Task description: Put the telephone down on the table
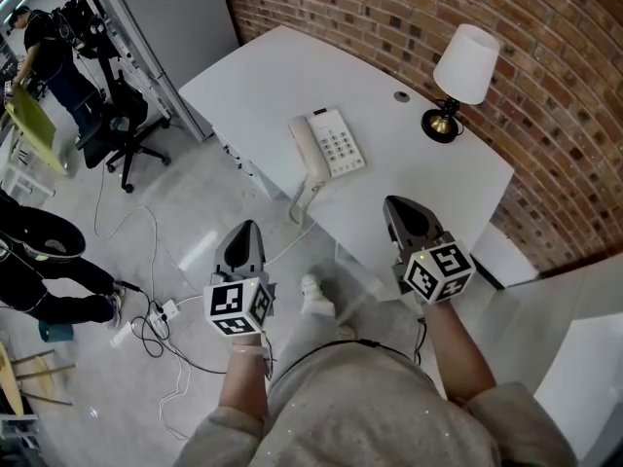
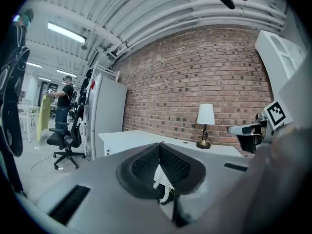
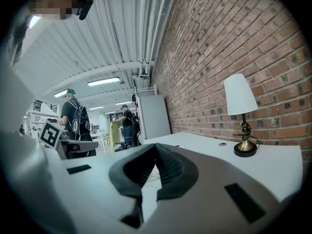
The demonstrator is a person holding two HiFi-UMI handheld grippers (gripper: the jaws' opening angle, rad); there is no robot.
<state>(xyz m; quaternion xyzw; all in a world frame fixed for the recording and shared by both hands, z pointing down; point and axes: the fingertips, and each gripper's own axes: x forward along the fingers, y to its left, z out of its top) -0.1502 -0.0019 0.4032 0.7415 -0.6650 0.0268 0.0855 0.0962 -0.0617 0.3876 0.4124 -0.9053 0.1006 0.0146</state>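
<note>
- Telephone (image 1: pixel 328 148) sat flat on the table (image 1: pixel 253 76) near its front edge, at about 1 o'clock from the left gripper (image 1: pixel 244 230) and 11 o'clock from the right gripper (image 1: pixel 400 208). A lamp (image 1: pixel 459 71) stood at its 2 o'clock.
- Handling, my guess: light, rigid, smooth plastic, so slippery. The handset (image 1: pixel 308 154) only rested in its cradle and could tip off, and the coiled cord (image 1: pixel 300 198) would tug.
- Best hold looked like across the base's long sides, or the handset's narrow middle.
- Looks: white corded desk set, keypad (image 1: pixel 342 145) at 3 o'clock of the handset, cord hanging off the table edge at 6 o'clock.
- Both tongs were closed tight with nothing in them, short of the table.
</note>
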